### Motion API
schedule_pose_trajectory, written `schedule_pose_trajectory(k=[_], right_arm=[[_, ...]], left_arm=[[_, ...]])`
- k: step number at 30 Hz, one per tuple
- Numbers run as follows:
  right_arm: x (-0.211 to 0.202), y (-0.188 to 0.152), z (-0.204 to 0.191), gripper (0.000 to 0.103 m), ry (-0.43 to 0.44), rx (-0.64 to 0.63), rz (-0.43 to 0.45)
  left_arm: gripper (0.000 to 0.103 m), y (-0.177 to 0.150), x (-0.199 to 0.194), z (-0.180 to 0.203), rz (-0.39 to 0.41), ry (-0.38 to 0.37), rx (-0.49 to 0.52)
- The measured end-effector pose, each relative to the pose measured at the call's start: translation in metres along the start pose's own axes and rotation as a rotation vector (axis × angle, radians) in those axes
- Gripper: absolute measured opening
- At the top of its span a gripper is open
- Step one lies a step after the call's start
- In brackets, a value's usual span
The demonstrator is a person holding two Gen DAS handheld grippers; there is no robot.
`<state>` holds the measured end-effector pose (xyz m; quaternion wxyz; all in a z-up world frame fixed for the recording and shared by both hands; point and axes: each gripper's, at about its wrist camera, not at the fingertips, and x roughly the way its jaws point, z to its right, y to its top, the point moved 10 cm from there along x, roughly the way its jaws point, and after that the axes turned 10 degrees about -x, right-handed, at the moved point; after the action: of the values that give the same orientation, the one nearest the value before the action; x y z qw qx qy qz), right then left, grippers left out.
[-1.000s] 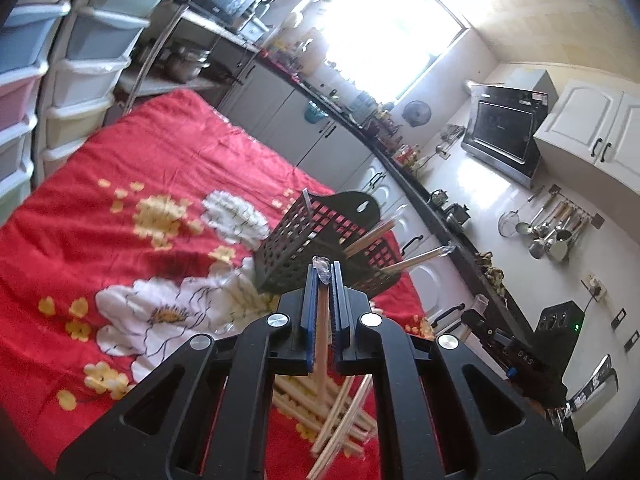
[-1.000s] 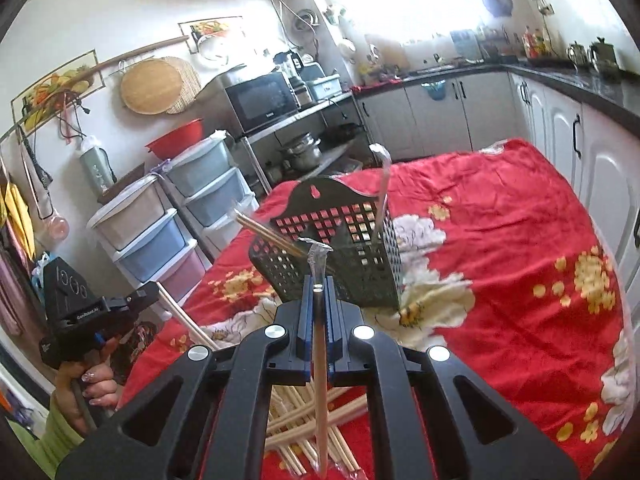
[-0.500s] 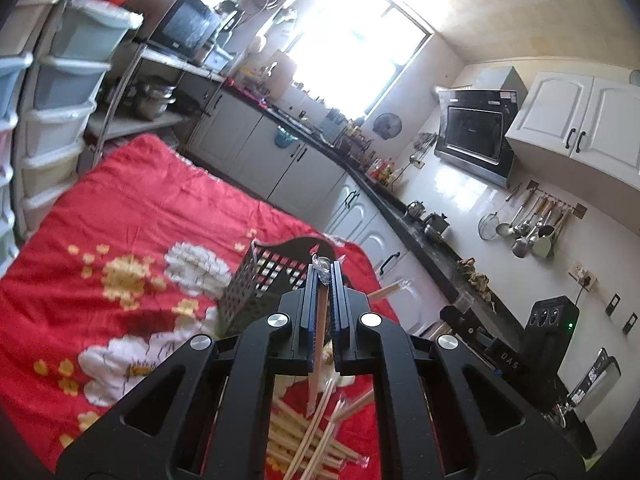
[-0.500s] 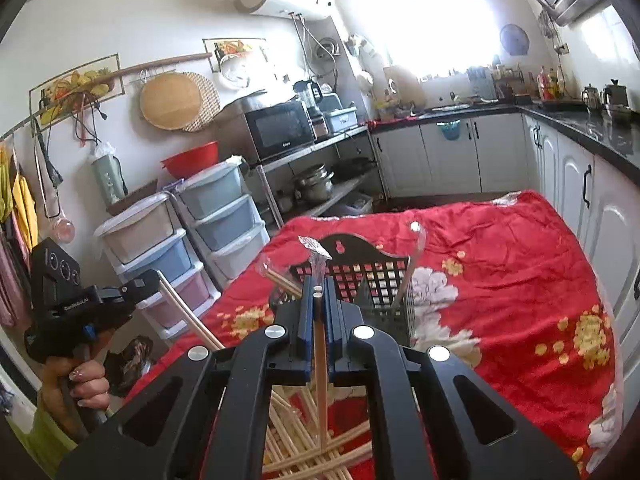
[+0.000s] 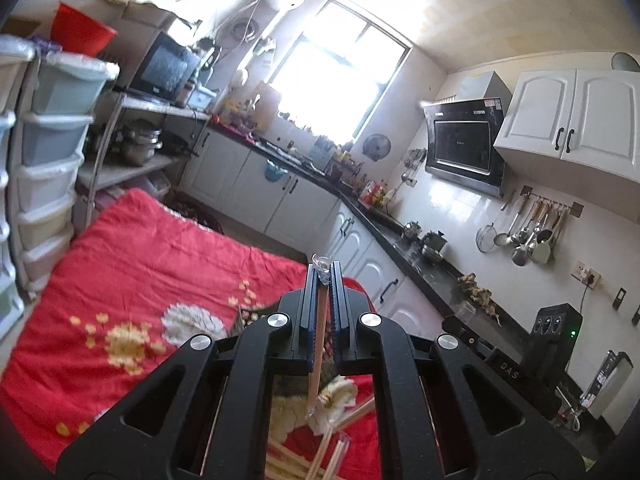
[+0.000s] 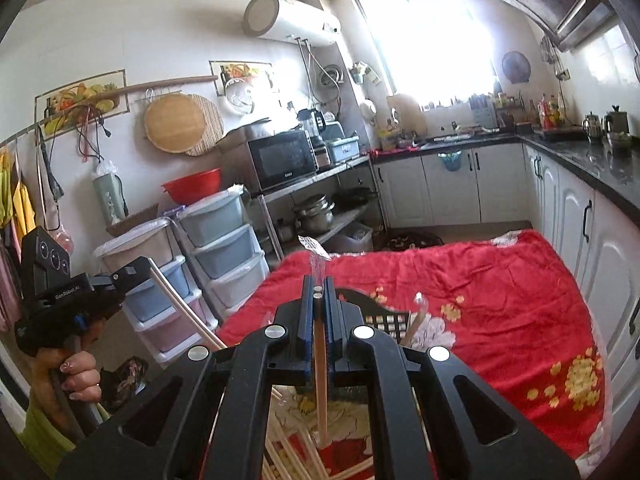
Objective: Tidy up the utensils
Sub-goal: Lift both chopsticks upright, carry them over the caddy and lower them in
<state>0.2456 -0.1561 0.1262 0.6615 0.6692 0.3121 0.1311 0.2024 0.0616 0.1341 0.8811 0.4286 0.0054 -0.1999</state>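
My left gripper [image 5: 324,271] is shut on a wrapped pair of chopsticks [image 5: 316,360] that hangs down between its pads, held above the red floral cloth [image 5: 140,264]. My right gripper [image 6: 319,283] is likewise shut on a wrapped pair of chopsticks [image 6: 320,380], with the clear wrapper end sticking up past the tips. Just beyond the right gripper stands the black mesh basket [image 6: 384,320], holding a wrapped chopstick [image 6: 416,316]. A loose pile of chopsticks [image 6: 288,452] lies on the cloth under both grippers. In the right wrist view the left gripper [image 6: 140,270] shows at the left, gripped by a hand [image 6: 80,372].
Stacked plastic drawers [image 6: 224,240] stand past the table's left edge. A shelf with a microwave [image 6: 284,158] and pots is behind them. White cabinets under a dark counter [image 6: 592,160] run along the right side. The red cloth [image 6: 500,280] beyond the basket is bare.
Both grippers have risen, each still holding its chopsticks. The basket and the pile have dropped lower in both views, and more of the kitchen walls shows.
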Motion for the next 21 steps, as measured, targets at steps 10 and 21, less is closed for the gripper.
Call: schedule_pose_trajectory(k=[10, 21], right_arm=[[0.006, 0.039, 0.004, 0.005, -0.027, -0.037, 0.067], [0.002, 0.081, 0.015, 0.005, -0.077, -0.067, 0.170]], left_arm=[[0.003, 0.037, -0.001, 0.014, 0.072, 0.018, 0.057], [0.003, 0.066, 0.010, 0.030, 0.148, 0.052, 0.136]])
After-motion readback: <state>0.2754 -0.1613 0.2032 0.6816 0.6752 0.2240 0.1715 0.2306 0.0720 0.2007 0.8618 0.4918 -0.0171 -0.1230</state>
